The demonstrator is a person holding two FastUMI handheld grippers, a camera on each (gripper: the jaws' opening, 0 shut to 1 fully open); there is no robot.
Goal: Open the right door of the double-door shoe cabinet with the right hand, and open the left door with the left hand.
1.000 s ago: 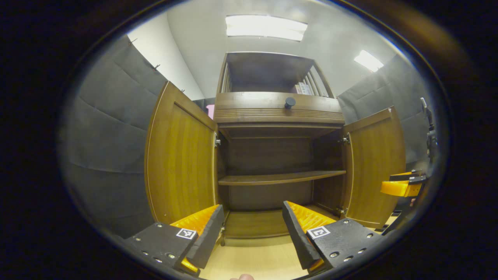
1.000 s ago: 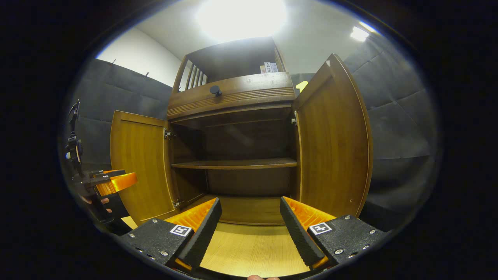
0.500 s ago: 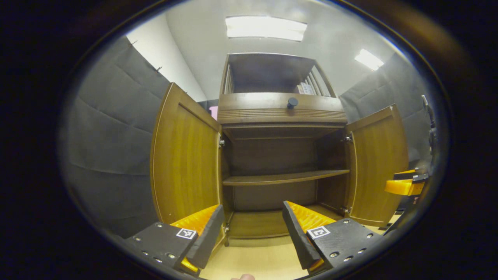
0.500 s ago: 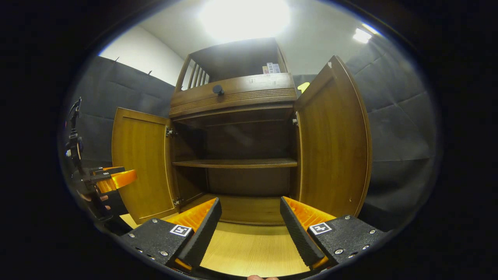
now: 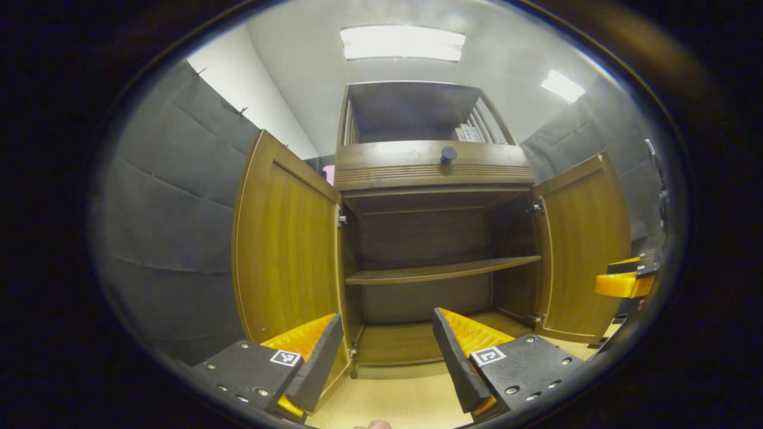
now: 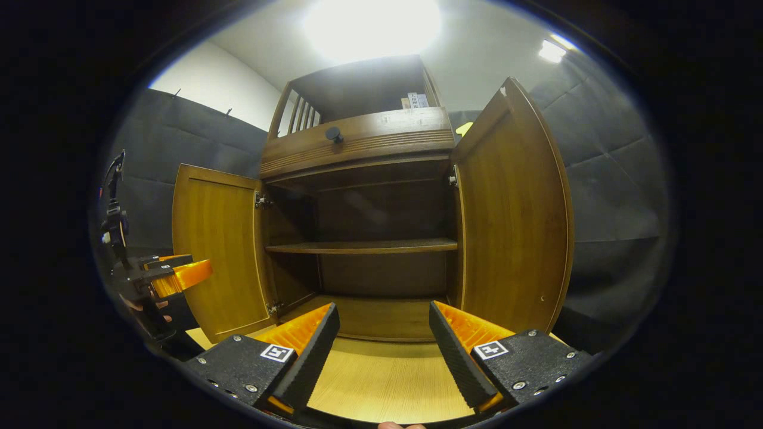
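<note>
The brown wooden shoe cabinet (image 5: 432, 173) (image 6: 357, 143) stands ahead with both doors swung wide. Its left door (image 5: 286, 250) (image 6: 214, 250) and right door (image 5: 584, 244) (image 6: 512, 214) hang outward on their hinges. Inside, one shelf (image 5: 441, 273) (image 6: 360, 246) is bare. My left gripper (image 5: 387, 363) is open, low in front of the left door, touching nothing. My right gripper (image 6: 384, 351) is open too, in front of the right door, holding nothing. In the left gripper view the right gripper (image 5: 623, 283) shows at the far right; in the right gripper view the left gripper (image 6: 173, 274) shows at the far left.
A drawer front with a round dark knob (image 5: 447, 155) (image 6: 332, 133) sits above the opening, and an open slatted compartment tops the cabinet. Padded dark walls (image 5: 167, 226) (image 6: 614, 202) close in both sides. Light wooden floor (image 6: 381, 381) lies below the grippers.
Both views have shifted slightly as the hands drift; the cabinet sits a little more to the right in the left gripper view. Doors stay open and both grippers stay open.
</note>
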